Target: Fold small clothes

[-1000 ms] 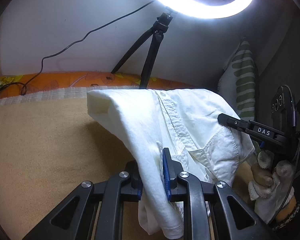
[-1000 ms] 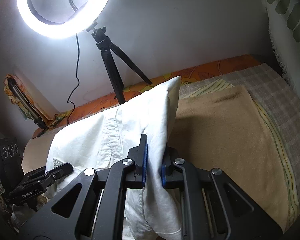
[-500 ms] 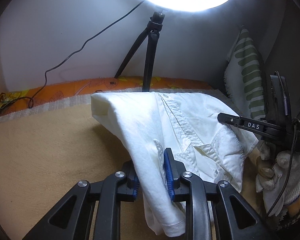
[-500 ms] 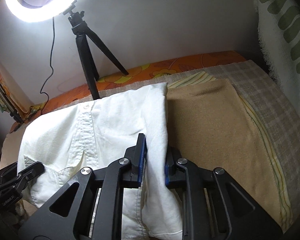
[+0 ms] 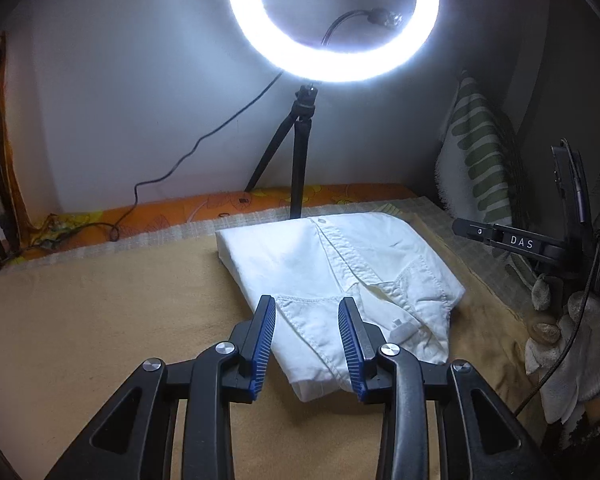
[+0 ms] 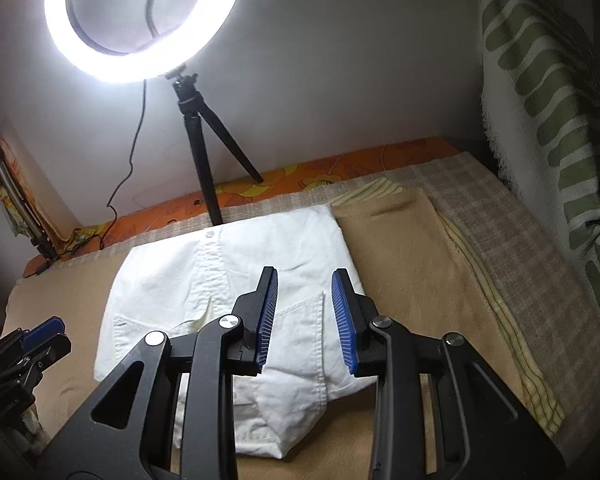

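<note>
Both grippers, left gripper and right gripper, sit with jaws spread wide over the folded white shirt lying flat on the tan blanket.

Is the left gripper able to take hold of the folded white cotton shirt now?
Probably yes. The left gripper is open, its jaws straddling the near edge of the folded white cotton shirt, which lies flat on the tan blanket with nothing between them.

site: I read a home bedroom | bed with tan blanket as work surface | ring light on tripod at bed's far edge | leaf-print pillow beside bed, against wall
</note>
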{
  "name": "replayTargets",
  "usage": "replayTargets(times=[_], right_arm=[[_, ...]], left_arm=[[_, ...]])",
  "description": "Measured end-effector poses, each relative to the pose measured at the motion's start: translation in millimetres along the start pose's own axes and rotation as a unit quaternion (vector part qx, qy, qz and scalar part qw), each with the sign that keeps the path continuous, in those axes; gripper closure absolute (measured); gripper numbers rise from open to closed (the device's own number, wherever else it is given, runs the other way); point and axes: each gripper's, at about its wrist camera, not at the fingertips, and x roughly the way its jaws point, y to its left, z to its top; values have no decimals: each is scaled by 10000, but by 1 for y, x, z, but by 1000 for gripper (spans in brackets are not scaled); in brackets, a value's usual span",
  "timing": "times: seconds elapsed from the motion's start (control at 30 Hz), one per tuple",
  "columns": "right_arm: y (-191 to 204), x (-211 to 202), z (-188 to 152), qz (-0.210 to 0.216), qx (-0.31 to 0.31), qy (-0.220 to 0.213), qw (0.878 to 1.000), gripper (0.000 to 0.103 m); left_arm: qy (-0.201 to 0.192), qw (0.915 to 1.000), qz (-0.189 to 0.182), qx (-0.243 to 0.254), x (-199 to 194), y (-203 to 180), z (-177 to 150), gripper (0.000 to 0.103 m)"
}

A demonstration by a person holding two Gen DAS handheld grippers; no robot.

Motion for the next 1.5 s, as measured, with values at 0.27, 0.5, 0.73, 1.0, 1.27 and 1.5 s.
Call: replayTargets(times=[0.27,0.5,0.73,1.0,1.27,1.5], right_arm=[[52,-82,-19,230,-263,-370,9987,73],[82,-144,-52,493,-252,-542,9970,60],[105,-193,-99,488,-383,-704,9956,49],[119,-214,-135,406,-393,-890,9944,27],[125,-213,-154,285,-420,-1071,9930,7],[131,-211,-159,143,-553,-1162,9916,0]], left_arm=[[-358,9992,61,187,-91,-8,-14,51],[-594,9976,115,330,-160,-9,-40,32],[-801,9956,180,461,-210,-16,-71,8],[-902,9932,455,572,-238,-22,-98,0],[-753,9926,730,616,-241,-21,-108,0],[-843,9876,1059,792,-240,-24,-112,0]])
